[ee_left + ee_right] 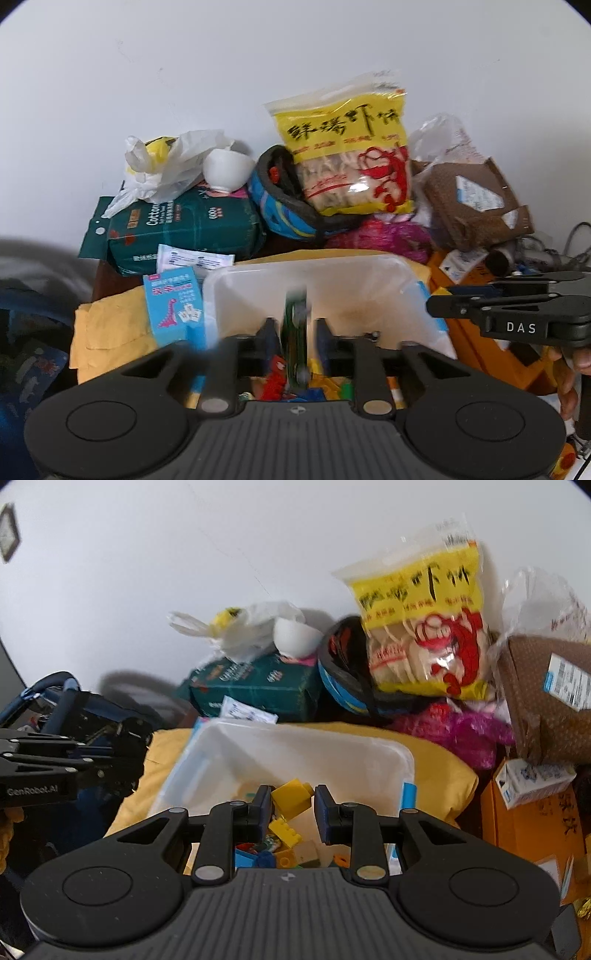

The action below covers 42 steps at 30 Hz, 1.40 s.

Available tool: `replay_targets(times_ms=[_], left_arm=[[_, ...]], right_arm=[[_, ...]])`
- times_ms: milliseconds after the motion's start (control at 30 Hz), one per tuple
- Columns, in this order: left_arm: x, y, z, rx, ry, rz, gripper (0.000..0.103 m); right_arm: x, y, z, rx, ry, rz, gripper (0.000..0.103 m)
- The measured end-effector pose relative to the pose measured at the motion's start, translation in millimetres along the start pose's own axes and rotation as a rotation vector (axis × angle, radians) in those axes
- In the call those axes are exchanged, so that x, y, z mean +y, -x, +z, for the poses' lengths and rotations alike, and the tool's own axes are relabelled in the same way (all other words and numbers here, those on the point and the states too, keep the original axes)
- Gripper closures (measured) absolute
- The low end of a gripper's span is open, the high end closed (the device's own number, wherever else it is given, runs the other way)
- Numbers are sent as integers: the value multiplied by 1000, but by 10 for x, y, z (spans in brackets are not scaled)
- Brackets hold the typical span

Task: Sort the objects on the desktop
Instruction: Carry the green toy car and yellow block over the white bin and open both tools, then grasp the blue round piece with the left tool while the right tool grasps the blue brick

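Observation:
A white plastic bin [317, 273] [295, 749] sits on a yellow padded envelope [110, 332], with several coloured toy bricks [284, 845] in its bottom. My left gripper [295, 332] hangs over the bin with a thin green piece [295, 332], motion-blurred, between its fingers; the jaws stand apart from it. My right gripper [293, 805] is over the bin too, with a yellow brick [291, 797] between its fingers, the right pad [322, 812] clear of it. Each gripper shows at the side of the other's view.
Behind the bin is a pile against the white wall: a green cotton-pad pack [184, 225], a white bowl [225, 170], a yellow prawn-cracker bag [351, 155], a blue helmet [280, 206], a brown box [472, 199]. A blue dinosaur card box [173, 306] leans left. Orange boxes [532, 827] stand right.

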State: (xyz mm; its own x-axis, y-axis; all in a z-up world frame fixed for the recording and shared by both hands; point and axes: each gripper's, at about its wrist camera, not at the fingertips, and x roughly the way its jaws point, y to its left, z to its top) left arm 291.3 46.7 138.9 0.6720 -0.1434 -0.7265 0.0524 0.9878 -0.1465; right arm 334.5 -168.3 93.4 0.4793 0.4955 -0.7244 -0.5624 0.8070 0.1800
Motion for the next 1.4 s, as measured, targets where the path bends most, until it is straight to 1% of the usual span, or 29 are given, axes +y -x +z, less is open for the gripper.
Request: replay_targets(times_ms=[33, 67, 100, 200, 267, 333, 367, 433, 467, 533, 567, 600, 633, 700, 767, 833, 867, 900, 1033, 1167, 1267, 1400], left_arm=[[10, -15, 6, -7, 0, 17, 52], [25, -33, 0, -16, 1, 41, 46], [43, -48, -24, -16, -1, 59, 46], [119, -32, -220, -12, 9, 46, 46], [157, 57, -453, -40, 1, 39, 46], [200, 169, -776, -77, -5, 30, 46], [222, 218, -963, -95, -1, 36, 46], [268, 267, -1351, -107, 21, 59, 46], [296, 262, -1575, -96, 46, 70, 46], [336, 213, -1875, -56, 88, 83, 46], [352, 169, -2037, -23, 105, 87, 46], [356, 140, -2137, 3, 109, 90, 46], [355, 122, -2221, 23, 109, 94, 46], [343, 113, -2349, 42, 97, 95, 46], [329, 115, -2402, 44, 78, 88, 46], [317, 107, -2411, 48, 73, 87, 46], [305, 97, -2407, 50, 74, 86, 46], [295, 84, -2390, 50, 75, 81, 46], [123, 4, -2389, 41, 36, 49, 46], [-179, -220, -2326, 35, -40, -1, 46], [-445, -466, -2261, 41, -98, -44, 46], [-709, -727, -2215, 55, -165, -42, 46]], right_arm=[[-15, -32, 20, 2, -7, -17, 70], [-29, -55, 30, -4, -8, -33, 57], [-41, -71, 28, -13, -5, -45, 49], [-52, -75, -39, -17, 7, -54, 48], [-26, -11, -170, -35, 8, -36, 48], [60, 92, -417, -68, 26, 1, 44], [122, 123, -614, -76, 44, 23, 44], [223, 95, -972, -72, 79, 29, 44], [261, 17, -1192, -49, 86, 23, 44], [280, -216, -1533, 29, 67, 12, 45], [279, -340, -1678, 67, 55, 6, 47], [281, -457, -1802, 96, 45, -1, 50], [283, -536, -1882, 112, 36, -4, 50], [296, -639, -1972, 113, 11, 2, 50], [305, -701, -1980, 109, -17, 17, 51], [341, -790, -1976, 129, -4, 16, 56], [344, -849, -1973, 150, -10, 18, 67], [352, -862, -1990, 154, -21, 24, 70], [361, -703, -2010, 95, -13, 27, 70], [278, -405, -2025, 39, 0, 15, 70], [121, -173, -2130, 28, -5, -3, 70], [-40, -8, -2260, 23, -33, -30, 70]])
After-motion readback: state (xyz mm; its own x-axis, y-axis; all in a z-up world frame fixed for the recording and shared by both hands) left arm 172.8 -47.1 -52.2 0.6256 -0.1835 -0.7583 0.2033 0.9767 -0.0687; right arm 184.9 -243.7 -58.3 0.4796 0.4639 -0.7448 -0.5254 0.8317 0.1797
